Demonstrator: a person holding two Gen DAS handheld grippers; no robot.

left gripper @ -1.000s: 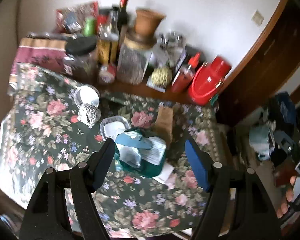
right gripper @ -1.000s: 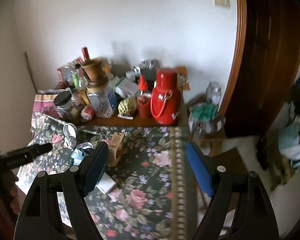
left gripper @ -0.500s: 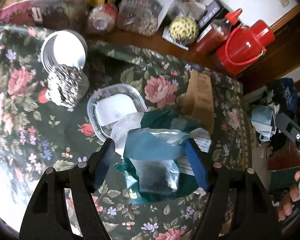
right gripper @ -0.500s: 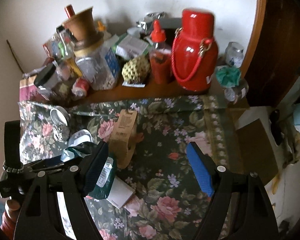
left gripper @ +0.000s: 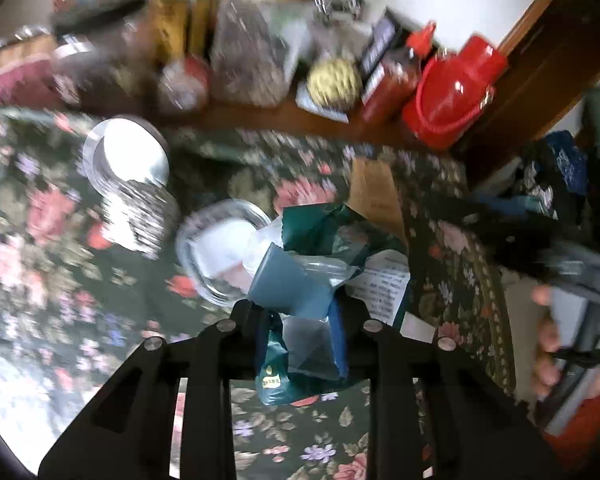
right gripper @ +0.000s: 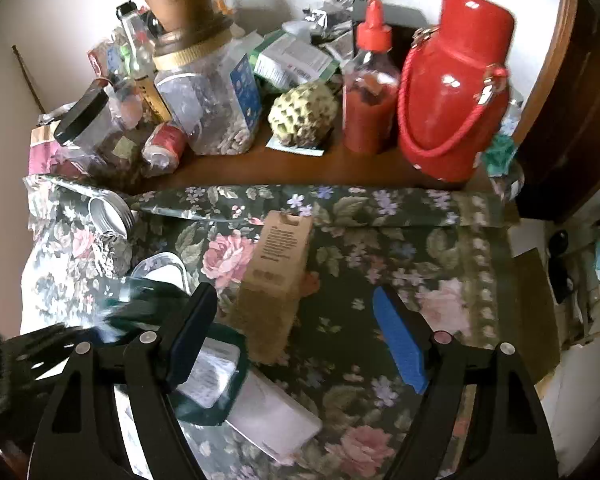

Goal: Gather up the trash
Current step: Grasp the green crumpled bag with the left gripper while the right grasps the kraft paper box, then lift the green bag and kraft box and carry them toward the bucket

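A floral tablecloth (right gripper: 380, 240) is spread over the wooden table (right gripper: 300, 164). At twelve o'clock a red flask (right gripper: 452, 92), sauce bottle (right gripper: 368, 92) and custard apple (right gripper: 304, 114) are stood; a cardboard box (right gripper: 276, 260) is laid centrally, a clear tray (left gripper: 216, 248) at nine.

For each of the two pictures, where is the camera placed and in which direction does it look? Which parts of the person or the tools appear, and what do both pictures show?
Left wrist: sits on the left gripper, looking steeply down at the floral tablecloth; its jaws have just been closing on the green wrapper; a hand shows at right.
Right wrist: sits on the right gripper, looking down and toward the wall; its jaws stand open, empty, above the cloth.
Shared: wrapper, brown card box, red flask, clear plastic tray.
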